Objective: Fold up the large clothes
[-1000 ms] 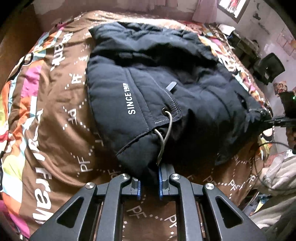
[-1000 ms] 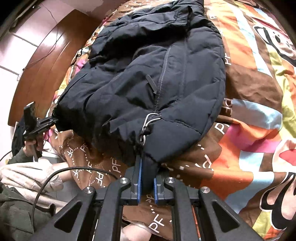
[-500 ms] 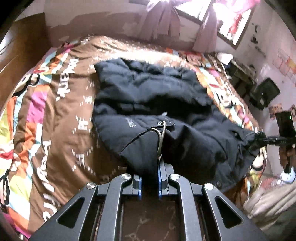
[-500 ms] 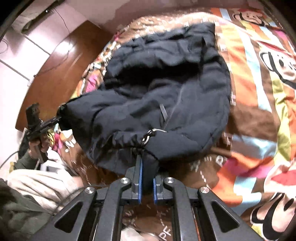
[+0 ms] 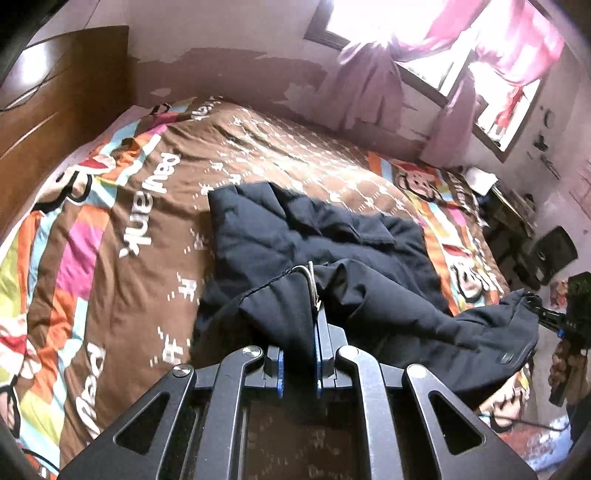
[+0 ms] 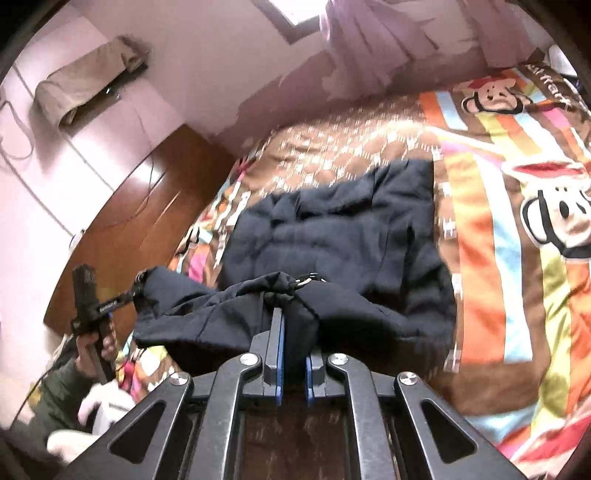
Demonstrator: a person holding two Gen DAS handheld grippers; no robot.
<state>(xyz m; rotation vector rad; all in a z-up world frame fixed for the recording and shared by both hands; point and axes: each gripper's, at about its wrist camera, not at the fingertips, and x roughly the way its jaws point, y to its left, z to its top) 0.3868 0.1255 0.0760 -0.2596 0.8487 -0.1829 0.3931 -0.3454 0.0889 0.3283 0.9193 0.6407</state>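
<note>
Between the left gripper (image 5: 299, 363) fingers the jacket (image 5: 332, 251) hem is clamped; the right gripper (image 6: 293, 363) likewise pinches it. Both hem corners have risen off the bed (image 5: 110, 229) since a second ago, collar end resting there; fold-over is underway.

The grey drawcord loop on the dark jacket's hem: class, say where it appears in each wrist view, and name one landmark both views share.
Left wrist view: the grey drawcord loop sits at centre, just above the hand-held gripper's fingertips.
Right wrist view: only a small piece of it shows, centre, above the pinched hem.
Shared landmark: the pink curtain on the far wall.
</note>
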